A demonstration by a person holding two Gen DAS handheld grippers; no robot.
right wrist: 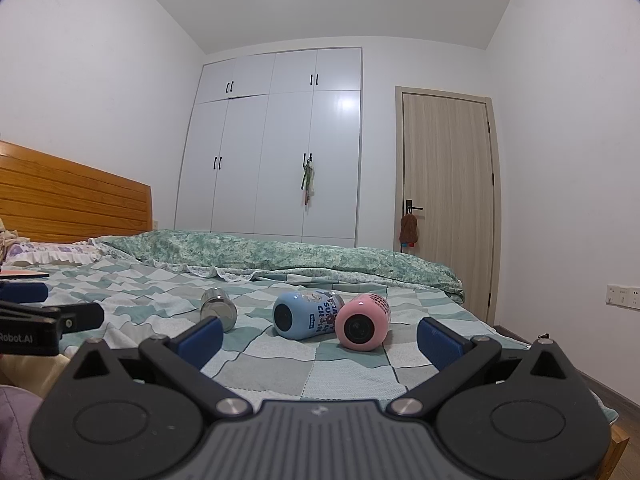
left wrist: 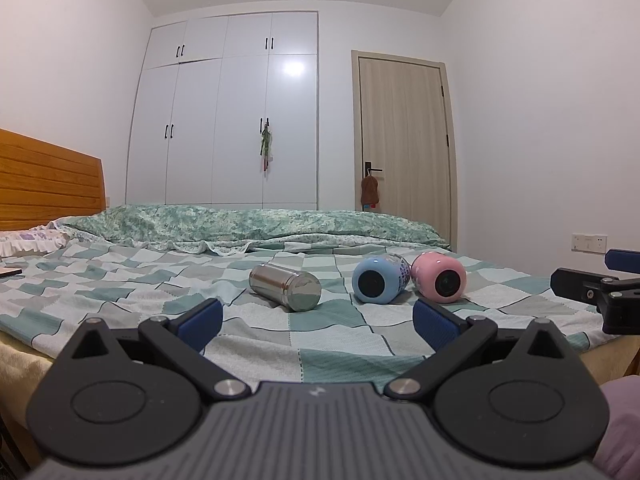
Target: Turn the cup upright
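Observation:
Three cups lie on their sides on the checked bedsheet: a steel cup, a blue cup and a pink cup, the blue and pink ones touching. My left gripper is open and empty, low over the sheet, short of the steel and blue cups. My right gripper is open and empty, short of the blue and pink cups. Each gripper shows at the edge of the other's view.
A rumpled green quilt lies across the bed behind the cups. A wooden headboard is at the left with a pillow. A white wardrobe and a door stand beyond. The bed's right edge is near.

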